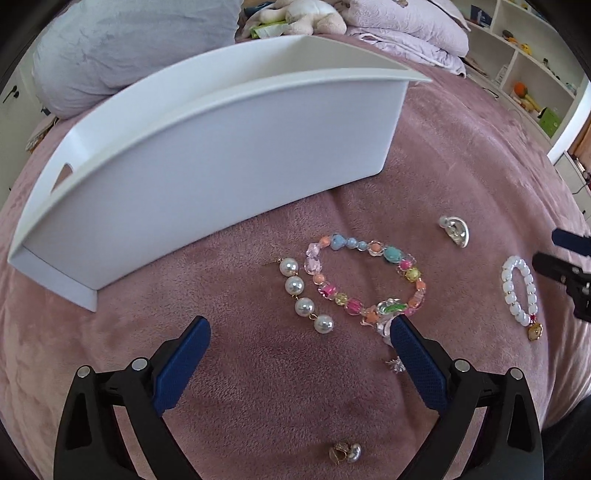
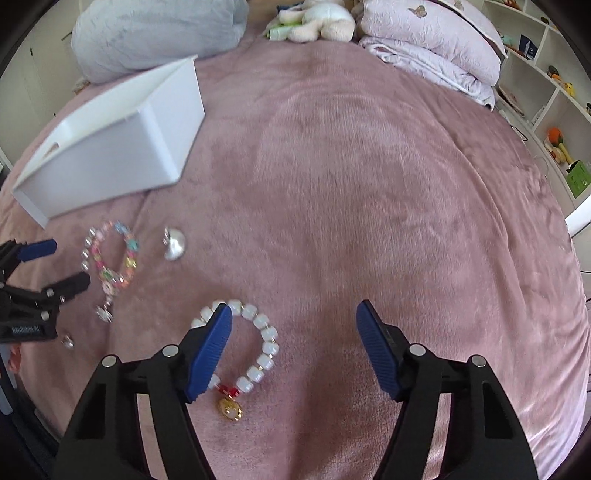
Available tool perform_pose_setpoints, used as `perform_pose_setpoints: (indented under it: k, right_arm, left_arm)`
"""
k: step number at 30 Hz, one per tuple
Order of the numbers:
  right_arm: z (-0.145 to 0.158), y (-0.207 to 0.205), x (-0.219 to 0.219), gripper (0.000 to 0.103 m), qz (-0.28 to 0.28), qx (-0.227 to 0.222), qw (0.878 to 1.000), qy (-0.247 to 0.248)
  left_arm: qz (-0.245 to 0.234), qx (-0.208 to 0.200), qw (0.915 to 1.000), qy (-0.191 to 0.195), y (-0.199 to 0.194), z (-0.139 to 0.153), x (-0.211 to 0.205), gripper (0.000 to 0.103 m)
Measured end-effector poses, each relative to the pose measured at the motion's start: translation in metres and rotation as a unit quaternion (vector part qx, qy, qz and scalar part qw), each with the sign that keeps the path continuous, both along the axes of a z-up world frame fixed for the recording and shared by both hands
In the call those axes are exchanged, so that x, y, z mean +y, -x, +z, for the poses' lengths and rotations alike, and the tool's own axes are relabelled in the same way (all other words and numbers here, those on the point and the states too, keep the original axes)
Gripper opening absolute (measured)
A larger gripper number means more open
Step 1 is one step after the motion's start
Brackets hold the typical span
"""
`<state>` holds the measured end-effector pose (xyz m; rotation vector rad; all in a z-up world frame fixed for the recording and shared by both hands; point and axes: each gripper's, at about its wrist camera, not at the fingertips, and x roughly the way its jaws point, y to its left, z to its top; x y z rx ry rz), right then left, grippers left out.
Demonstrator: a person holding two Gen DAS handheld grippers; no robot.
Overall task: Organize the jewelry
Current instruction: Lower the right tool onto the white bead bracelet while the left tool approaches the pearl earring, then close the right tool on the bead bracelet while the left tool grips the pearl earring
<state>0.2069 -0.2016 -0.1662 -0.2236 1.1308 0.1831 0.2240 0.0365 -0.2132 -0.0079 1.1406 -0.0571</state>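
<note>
Jewelry lies on a pink blanket. A colourful bead bracelet (image 1: pixel 364 278) lies in front of a white box (image 1: pixel 207 158). A pearl drop earring (image 1: pixel 304 297) lies to its left. My left gripper (image 1: pixel 299 328) is open just before them, its right finger touching the bracelet's charm. A silver earring (image 1: pixel 456 230) lies to the right. A white bead bracelet (image 2: pixel 255 345) with a gold charm lies under the left finger of my open right gripper (image 2: pixel 293 314). The bracelet (image 1: pixel 519 291) and right gripper (image 1: pixel 554 251) also show in the left wrist view.
A small gold and silver earring (image 1: pixel 345 452) lies near the left gripper's base. Pillows (image 2: pixel 428 40) and a plush toy (image 2: pixel 321 18) lie at the bed's far end. White shelves (image 2: pixel 554 103) stand at the right. The left gripper (image 2: pixel 55 264) shows in the right wrist view.
</note>
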Motion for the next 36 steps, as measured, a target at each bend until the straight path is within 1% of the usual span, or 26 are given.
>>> perform_pose_setpoints:
  k: [3, 5, 6, 9, 11, 13, 16, 17, 18, 20, 21, 22, 24, 26, 27, 28, 29, 30, 32, 33, 35, 36]
  right_arm:
    - [-0.013, 0.003, -0.002, 0.067, 0.002, 0.016, 1.000, 0.010]
    - [-0.022, 0.004, -0.001, 0.062, 0.006, 0.031, 0.999, 0.018]
    - [-0.025, 0.005, 0.000, 0.059, 0.008, 0.035, 0.999, 0.023]
    - [-0.028, 0.005, 0.003, 0.058, 0.014, 0.034, 0.999, 0.028]
    - [-0.030, 0.005, 0.003, 0.054, 0.015, 0.038, 0.999, 0.023]
    - [-0.032, 0.004, 0.004, 0.045, 0.017, 0.046, 0.999, 0.015]
    - [-0.032, 0.006, 0.006, 0.041, 0.013, 0.050, 0.999, 0.014]
    - [-0.033, 0.005, 0.005, 0.039, 0.011, 0.054, 0.998, 0.005]
    - [-0.032, 0.006, 0.006, 0.034, 0.011, 0.057, 0.998, -0.001]
    - [-0.032, 0.006, 0.006, 0.029, 0.011, 0.061, 0.998, -0.011]
    - [-0.032, 0.007, 0.005, 0.024, 0.012, 0.064, 0.998, -0.018]
    - [-0.033, 0.007, 0.005, 0.021, 0.013, 0.066, 0.997, -0.024]
    - [-0.034, 0.009, 0.005, 0.019, 0.013, 0.067, 0.997, -0.028]
    - [-0.035, 0.010, 0.005, 0.017, 0.014, 0.068, 0.997, -0.032]
    - [-0.035, 0.012, 0.005, 0.017, 0.014, 0.067, 0.997, -0.033]
    - [-0.035, 0.012, 0.005, 0.016, 0.014, 0.067, 0.997, -0.033]
    - [-0.036, 0.011, 0.004, 0.016, 0.014, 0.068, 0.997, -0.036]
    - [-0.035, 0.011, 0.004, 0.015, 0.012, 0.069, 0.997, -0.039]
    - [-0.034, 0.012, 0.002, 0.012, 0.010, 0.071, 0.996, -0.047]
    - [-0.034, 0.012, 0.001, 0.012, 0.009, 0.071, 0.996, -0.050]
    - [-0.033, 0.013, -0.003, 0.012, 0.006, 0.072, 0.996, -0.060]
    - [-0.032, 0.014, -0.005, 0.012, 0.004, 0.071, 0.995, -0.067]
  left_arm:
    - [0.000, 0.003, 1.0000, -0.001, -0.005, -0.006, 0.001, 0.094]
    - [-0.002, 0.008, 1.0000, -0.003, -0.007, -0.009, -0.002, 0.082]
    - [-0.004, 0.011, 0.9999, -0.004, -0.007, -0.011, -0.004, 0.080]
    - [-0.009, 0.015, 0.9997, -0.018, -0.009, -0.016, -0.009, 0.078]
    - [-0.011, 0.010, 0.9997, -0.019, -0.011, -0.016, -0.011, 0.075]
    - [-0.010, 0.008, 0.9998, -0.017, -0.014, -0.019, -0.012, 0.072]
    - [-0.010, 0.006, 0.9998, -0.015, -0.014, -0.022, -0.012, 0.069]
    - [-0.010, 0.006, 0.9998, -0.017, -0.016, -0.023, -0.014, 0.068]
    - [-0.011, 0.006, 0.9998, -0.016, -0.018, -0.023, -0.015, 0.067]
    - [-0.011, 0.004, 0.9999, -0.012, -0.017, -0.023, -0.014, 0.059]
    - [-0.011, -0.001, 0.9999, -0.006, -0.018, -0.022, -0.015, 0.056]
    - [-0.011, -0.002, 0.9999, -0.002, -0.012, -0.022, -0.011, 0.050]
    - [-0.011, -0.002, 0.9999, 0.003, -0.013, -0.021, -0.011, 0.044]
    - [-0.016, -0.004, 0.9999, 0.001, -0.014, -0.022, -0.013, 0.034]
    - [-0.018, -0.006, 0.9998, 0.000, -0.014, -0.022, -0.014, 0.031]
    - [-0.019, -0.006, 0.9998, 0.002, -0.015, -0.022, -0.014, 0.023]
    - [-0.014, -0.006, 0.9999, 0.004, -0.017, -0.022, -0.014, 0.018]
    - [-0.010, -0.005, 0.9999, 0.006, -0.016, -0.023, -0.012, 0.015]
    - [-0.004, -0.004, 0.9999, 0.015, -0.019, -0.023, -0.012, 0.015]
    - [-0.005, -0.007, 0.9999, 0.013, -0.019, -0.022, -0.013, 0.015]
    - [-0.011, -0.011, 0.9999, 0.005, -0.007, -0.017, -0.007, 0.015]
    - [-0.015, -0.014, 0.9998, -0.005, -0.007, -0.016, -0.011, 0.015]
